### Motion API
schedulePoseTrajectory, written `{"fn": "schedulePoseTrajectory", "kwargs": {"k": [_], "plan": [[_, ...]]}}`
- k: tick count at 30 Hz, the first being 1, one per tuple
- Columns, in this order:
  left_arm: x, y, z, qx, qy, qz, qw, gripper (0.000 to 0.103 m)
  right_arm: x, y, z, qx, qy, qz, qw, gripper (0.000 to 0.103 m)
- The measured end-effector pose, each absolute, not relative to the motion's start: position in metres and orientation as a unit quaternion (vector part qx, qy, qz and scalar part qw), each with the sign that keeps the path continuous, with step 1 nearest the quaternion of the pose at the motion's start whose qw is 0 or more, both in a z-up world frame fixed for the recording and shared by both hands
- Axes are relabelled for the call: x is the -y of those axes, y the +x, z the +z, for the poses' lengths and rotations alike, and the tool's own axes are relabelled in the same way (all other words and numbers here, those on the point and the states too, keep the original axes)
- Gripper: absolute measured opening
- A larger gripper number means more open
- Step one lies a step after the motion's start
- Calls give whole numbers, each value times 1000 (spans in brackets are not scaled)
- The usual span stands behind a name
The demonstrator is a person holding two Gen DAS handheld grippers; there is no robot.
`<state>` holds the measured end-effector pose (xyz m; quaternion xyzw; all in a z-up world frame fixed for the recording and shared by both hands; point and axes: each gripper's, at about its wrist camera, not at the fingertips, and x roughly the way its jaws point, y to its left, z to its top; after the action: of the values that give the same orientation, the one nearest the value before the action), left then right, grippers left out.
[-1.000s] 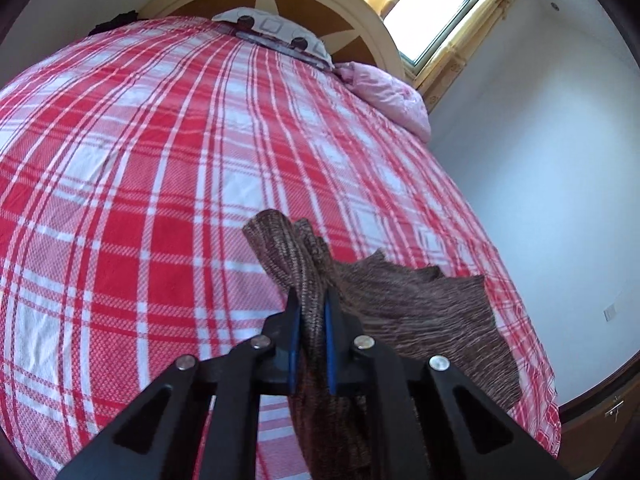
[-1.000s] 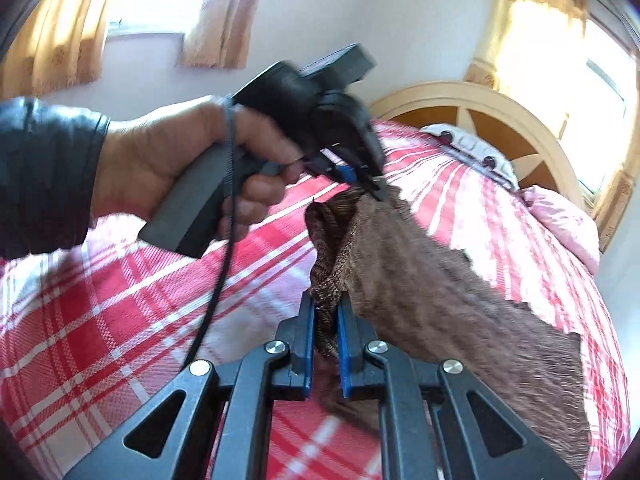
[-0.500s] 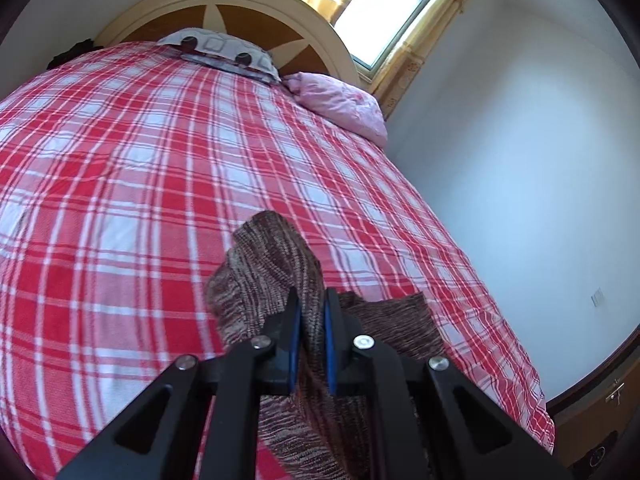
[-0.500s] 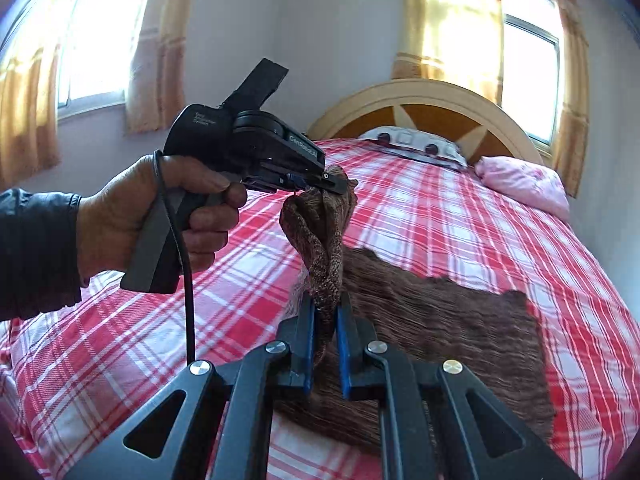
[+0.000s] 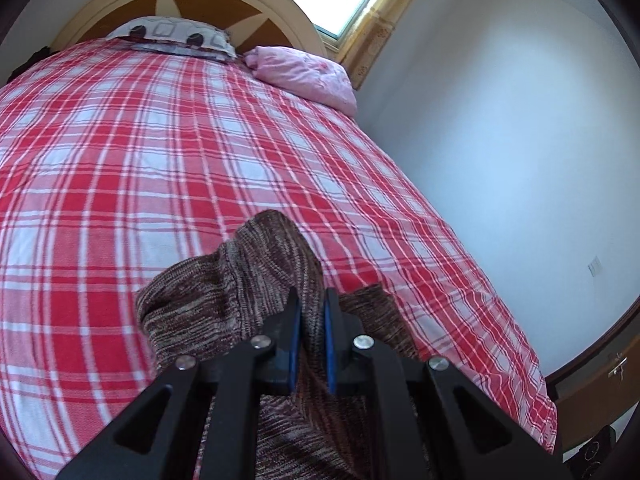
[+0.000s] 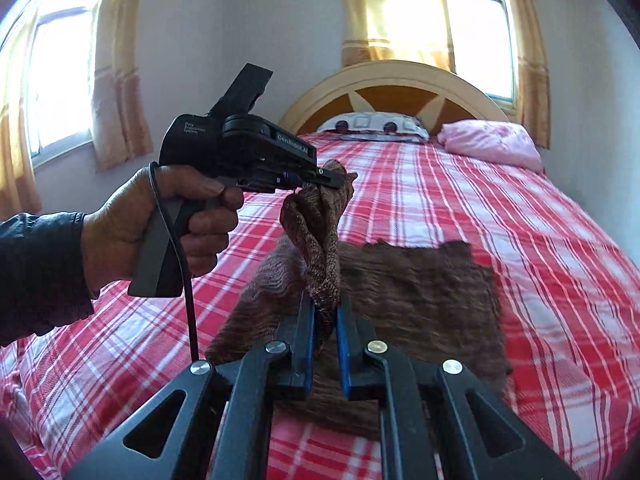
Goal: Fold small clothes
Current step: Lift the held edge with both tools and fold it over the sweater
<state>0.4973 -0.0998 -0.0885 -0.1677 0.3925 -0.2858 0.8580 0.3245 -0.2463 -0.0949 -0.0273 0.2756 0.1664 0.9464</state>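
Both tongs clamped on the brown knit garment [image 6: 420, 304]: your left gripper [image 6: 332, 178] pinches one bunched corner, right gripper [image 6: 323, 320] another. Since a sec ago you've carried that edge over; the far part now lies flat on the plaid bed [image 6: 540, 240]. Prob. mid-fold, the near hem's blurred.

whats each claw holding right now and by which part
Both claws are shut on the same brown knit garment. The left claw pinches a bunched edge lifted off the bed; the right claw pinches the same raised fold lower down. The rest lies on the plaid bedspread.
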Motion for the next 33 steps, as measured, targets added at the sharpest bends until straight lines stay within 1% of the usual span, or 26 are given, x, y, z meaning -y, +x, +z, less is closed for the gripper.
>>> {"fn": "schedulePoseTrajectory", "kwargs": {"k": [7,12,19,26,33], "plan": [[158,502,-100,-413,-137,-307,846,10,293,325,-113,-309,15,147,940,9],[186,500,-111,-425,-121,-314,840,10,321,325,-127,-334,44,134,932,9],[211,503,-122,-442,-106,-309,835,10,347,326,-145,-365,86,126,918,8],[231,495,-118,-436,-82,-313,840,8,359,321,-152,-376,116,123,911,8],[241,490,-113,-433,-78,-331,835,7,366,315,-145,-369,128,123,913,7]]}}
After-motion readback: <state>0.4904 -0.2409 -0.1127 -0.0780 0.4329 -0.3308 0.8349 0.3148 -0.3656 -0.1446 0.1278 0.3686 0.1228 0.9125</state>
